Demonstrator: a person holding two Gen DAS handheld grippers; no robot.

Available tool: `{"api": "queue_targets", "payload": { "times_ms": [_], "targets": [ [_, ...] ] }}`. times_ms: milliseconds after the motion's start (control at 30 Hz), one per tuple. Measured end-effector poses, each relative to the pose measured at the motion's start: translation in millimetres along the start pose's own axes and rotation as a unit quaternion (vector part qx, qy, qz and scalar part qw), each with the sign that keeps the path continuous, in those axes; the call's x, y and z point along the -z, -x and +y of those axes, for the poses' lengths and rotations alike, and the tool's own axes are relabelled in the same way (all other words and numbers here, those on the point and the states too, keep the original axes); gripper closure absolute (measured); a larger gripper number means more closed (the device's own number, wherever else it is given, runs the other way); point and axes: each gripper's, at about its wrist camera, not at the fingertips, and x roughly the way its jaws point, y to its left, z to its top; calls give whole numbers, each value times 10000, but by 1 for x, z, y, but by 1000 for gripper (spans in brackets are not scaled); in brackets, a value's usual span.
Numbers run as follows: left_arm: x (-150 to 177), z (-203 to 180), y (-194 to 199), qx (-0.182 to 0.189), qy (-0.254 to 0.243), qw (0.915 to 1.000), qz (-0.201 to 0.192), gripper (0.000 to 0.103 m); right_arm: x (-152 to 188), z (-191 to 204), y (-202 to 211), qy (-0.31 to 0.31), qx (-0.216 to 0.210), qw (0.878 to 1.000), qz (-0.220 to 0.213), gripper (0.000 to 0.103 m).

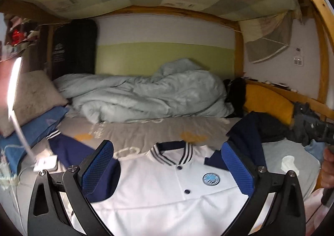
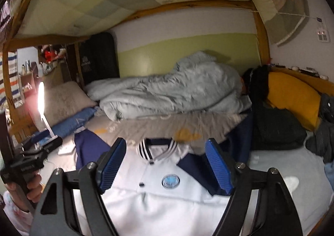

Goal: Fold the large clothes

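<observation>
The white jacket [image 1: 167, 190] lies flat, front up, in the lower centre of both frames, probably laid out ready for folding. The left gripper [image 1: 167, 171] and right gripper [image 2: 166, 166] both hang above it, spread wide and holding nothing. Its hem is cut off at the bottom edge, and the navy right sleeve [image 1: 246, 131] is partly hidden.
</observation>
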Motion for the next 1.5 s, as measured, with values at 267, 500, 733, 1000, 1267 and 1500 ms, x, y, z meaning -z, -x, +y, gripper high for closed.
{"api": "queue_targets", "payload": {
  "times_ms": [267,500,733,1000,1267,1500],
  "targets": [
    [2,18,-40,75,209,9991,-362,0,-30,-55,-33,-571,499,9969,-222,18],
    [48,38,-89,-395,280,9988,12,0,9,-147,-121,-1422,1081,9802,848,14],
    [73,66,-130,-352,789,9945,597,0,38,-217,-200,-1725,1473,9607,1603,30],
    [96,67,-149,-490,669,9920,951,0,70,-235,-252,-1469,1761,9503,2104,92],
    [90,56,-135,-377,526,9949,773,0,53,-187,-227,-987,1362,9740,1515,100],
    [74,42,-104,-271,309,9984,380,0,75,-79,-193,-272,70,9832,1803,100]
  ]
}}
